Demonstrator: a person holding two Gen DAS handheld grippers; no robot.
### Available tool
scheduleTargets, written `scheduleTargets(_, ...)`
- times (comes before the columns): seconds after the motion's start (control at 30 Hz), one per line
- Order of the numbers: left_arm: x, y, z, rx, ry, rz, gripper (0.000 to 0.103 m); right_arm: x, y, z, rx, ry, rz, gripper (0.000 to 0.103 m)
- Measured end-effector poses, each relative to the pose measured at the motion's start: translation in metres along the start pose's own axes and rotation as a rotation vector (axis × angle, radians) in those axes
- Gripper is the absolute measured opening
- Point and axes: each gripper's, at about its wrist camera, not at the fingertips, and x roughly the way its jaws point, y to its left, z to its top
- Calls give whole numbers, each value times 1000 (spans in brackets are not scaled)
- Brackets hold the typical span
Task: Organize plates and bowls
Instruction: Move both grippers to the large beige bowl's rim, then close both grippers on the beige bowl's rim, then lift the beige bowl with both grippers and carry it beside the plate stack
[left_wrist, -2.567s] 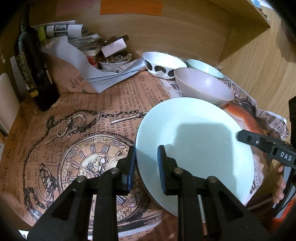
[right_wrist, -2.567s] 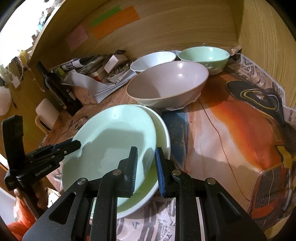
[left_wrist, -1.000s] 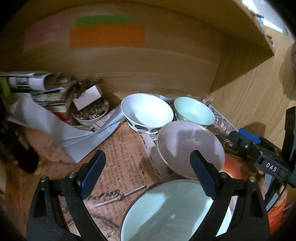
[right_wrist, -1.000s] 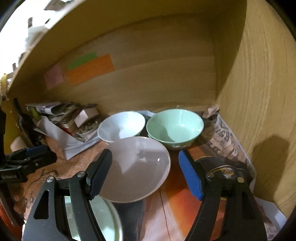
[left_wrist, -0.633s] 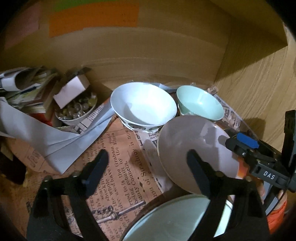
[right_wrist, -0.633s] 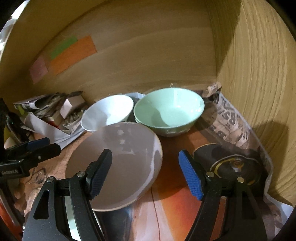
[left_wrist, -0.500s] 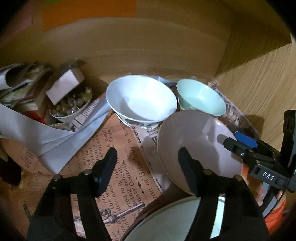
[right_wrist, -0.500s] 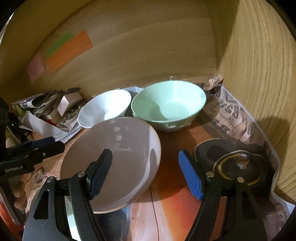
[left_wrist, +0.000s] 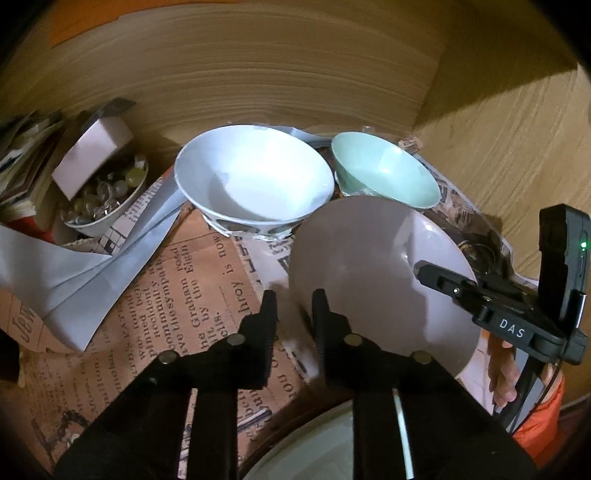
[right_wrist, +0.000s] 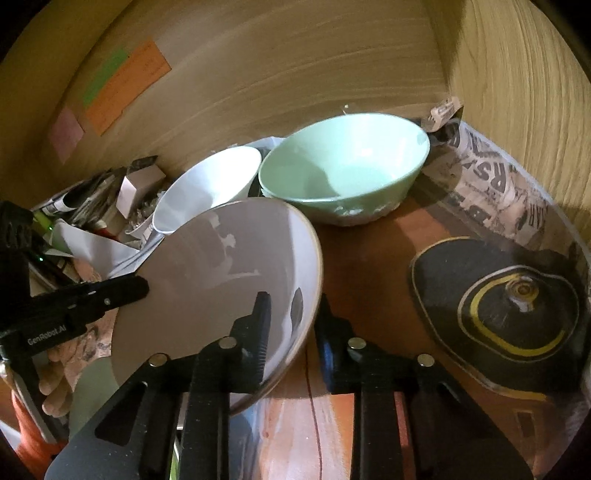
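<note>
A wide grey-lilac bowl sits in the middle, also in the right wrist view. My left gripper is shut on its near left rim. My right gripper is shut on its right rim, one finger inside and one outside. Behind it stand a white bowl with dark spots and a mint green bowl. The edge of a pale green plate lies below the left gripper.
Newspaper covers the shelf floor. A small dish of trinkets, a white box and piled papers sit at the left. Wooden walls close in behind and on the right. Sticky notes hang on the back wall.
Both grippers let go of the stacked plates, moved forward to the grey-lilac bowl and closed from wide open onto its opposite rims.
</note>
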Motion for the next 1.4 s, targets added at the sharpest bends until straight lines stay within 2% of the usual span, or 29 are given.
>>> scheduleTargets(0.17,-1,-7,0,35,2,30,12,-1,4,-1,-20,-13,-33,20)
scheduleTargets(0.4,-4,-10,0,27,8,29,11,-9,10,-1,-44,-53,-66,20)
scheduleTargets(0.53,-11,-13,-1,18,-10,29,11,-18,12,1,-40,-82,-56,19)
scheduleTargets(1.03,-69,-13,-18,-25,-131,18,11,-56,47,0,-111,-177,-31,19)
scheduleTargets(1.4,-125,4,-45,-67,-230,30,11,-76,81,-8,-162,-212,18,19)
